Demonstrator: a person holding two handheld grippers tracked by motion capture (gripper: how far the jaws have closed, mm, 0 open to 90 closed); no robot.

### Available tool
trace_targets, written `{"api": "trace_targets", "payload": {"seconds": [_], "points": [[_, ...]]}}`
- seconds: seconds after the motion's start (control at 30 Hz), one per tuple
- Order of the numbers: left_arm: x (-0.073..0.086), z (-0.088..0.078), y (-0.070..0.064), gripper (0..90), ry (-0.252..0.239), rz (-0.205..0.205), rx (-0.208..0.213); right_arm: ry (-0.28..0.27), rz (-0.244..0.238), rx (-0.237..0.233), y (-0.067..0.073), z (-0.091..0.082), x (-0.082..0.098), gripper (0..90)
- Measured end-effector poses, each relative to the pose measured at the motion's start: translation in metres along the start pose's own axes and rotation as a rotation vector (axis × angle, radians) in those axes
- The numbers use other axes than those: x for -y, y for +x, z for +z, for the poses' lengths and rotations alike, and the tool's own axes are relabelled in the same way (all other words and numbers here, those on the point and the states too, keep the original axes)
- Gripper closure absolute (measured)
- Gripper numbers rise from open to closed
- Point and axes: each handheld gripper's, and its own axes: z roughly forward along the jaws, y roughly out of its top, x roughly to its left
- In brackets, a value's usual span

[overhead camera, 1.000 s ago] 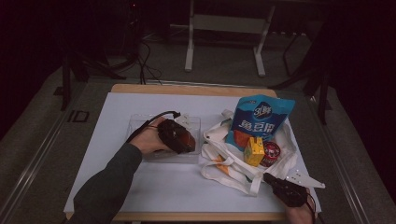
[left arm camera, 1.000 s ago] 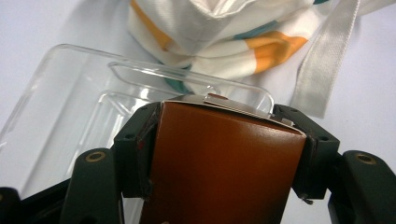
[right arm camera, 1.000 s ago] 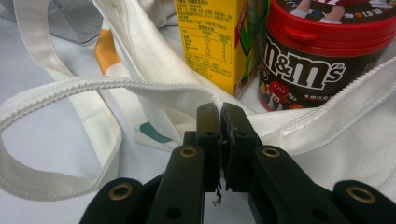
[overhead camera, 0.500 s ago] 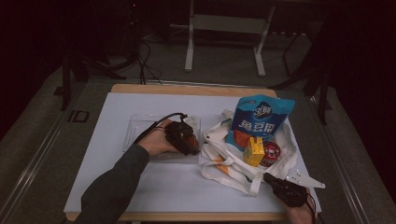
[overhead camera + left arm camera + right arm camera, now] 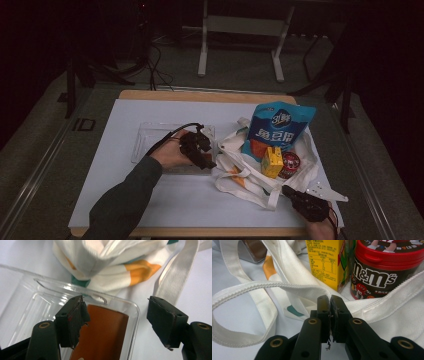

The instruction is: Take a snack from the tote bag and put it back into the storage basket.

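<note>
Left gripper (image 5: 204, 151) over the clear tray (image 5: 145, 145) at table centre, jaws just opening wide, nothing between them; a brown packet (image 5: 105, 332) lies in the tray beneath. Right gripper (image 5: 295, 194), at five o'clock, clamped tight on the white tote bag (image 5: 240, 175) rim. Yellow carton (image 5: 272, 162) and candy jar (image 5: 290, 165) sit inside the bag.

Readable in white on the dark brown wall of the red-lidded candy tub (image 5: 384, 272): "m&m's", with small print below too fine to make out. On the yellow carton (image 5: 325, 262) beside it: a printed table of tiny figures, illegible. On the blue snack bag (image 5: 281, 127): large white Chinese characters and a round logo above, not clear enough to spell out.
</note>
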Motion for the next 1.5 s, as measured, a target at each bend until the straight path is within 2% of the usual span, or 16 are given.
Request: {"api": "trace_targets", "payload": {"seconds": [0.07, 0.1, 0.17, 0.23, 0.3, 0.37, 0.4, 0.53, 0.67, 0.73, 0.8, 0.83, 0.9, 1.07, 1.3, 1.5], "points": [[-0.001, -0.001, -0.001, 30.8, -0.012, -0.004, -0.002, 0.0, 0.0, 0.0, 0.0, 0.0, 0.0, 85.9], [-0.002, -0.004, -0.001, 30.9, -0.042, -0.01, -0.008, 0.0, -0.001, 0.0, 0.0, 0.0, 0.0, 85.9], [-0.003, -0.007, -0.001, 31.1, -0.067, -0.015, -0.013, 0.0, 0.0, 0.0, 0.0, 0.0, 0.0, 85.9], [-0.003, -0.007, -0.001, 31.3, -0.067, -0.015, -0.013, 0.0, 0.0, 0.0, 0.0, 0.0, 0.0, 85.9], [-0.004, -0.015, -0.002, 31.6, -0.11, -0.021, -0.042, 0.0, 0.0, -0.001, 0.0, 0.0, 0.0, 85.9], [-0.004, -0.02, -0.004, 35.6, -0.155, -0.022, -0.084, -0.001, 0.001, -0.001, 0.0, 0.0, 0.0, 85.9], [-0.004, -0.022, -0.004, 36.9, -0.172, -0.025, -0.089, -0.001, 0.001, -0.001, 0.0, 0.0, 0.0, 85.9], [-0.006, -0.026, -0.002, 36.7, -0.21, -0.049, -0.083, -0.001, 0.003, -0.003, 0.0, 0.0, 0.0, 85.9], [-0.007, -0.028, -0.002, 38.0, -0.226, -0.059, -0.074, -0.001, 0.004, -0.003, 0.0, 0.0, 0.0, 85.9], [-0.008, -0.028, -0.003, 37.8, -0.225, -0.055, -0.089, -0.001, 0.005, -0.003, 0.0, 0.0, 0.0, 85.9], [-0.009, -0.029, -0.004, 37.8, -0.235, -0.059, -0.085, -0.001, 0.005, -0.003, 0.0, 0.0, 0.0, 85.9], [-0.01, -0.03, -0.004, 37.7, -0.238, -0.058, -0.079, -0.001, 0.005, -0.003, 0.0, 0.0, 0.0, 85.9], [-0.011, -0.031, -0.002, 37.8, -0.256, -0.08, -0.028, -0.001, 0.005, -0.002, 0.0, 0.0, 0.0, 85.8], [-0.016, -0.032, -0.004, 38.6, -0.285, -0.078, -0.034, -0.002, 0.005, -0.005, -0.001, 0.0, 0.001, 85.8], [-0.029, -0.03, -0.013, 32.8, -0.299, -0.058, -0.051, -0.002, 0.004, -0.005, -0.001, 0.0, 0.001, 85.8], [-0.039, -0.027, -0.018, 36.4, -0.326, -0.049, -0.041, -0.002, 0.003, -0.002, 0.0, 0.0, 0.001, 85.8]]}}
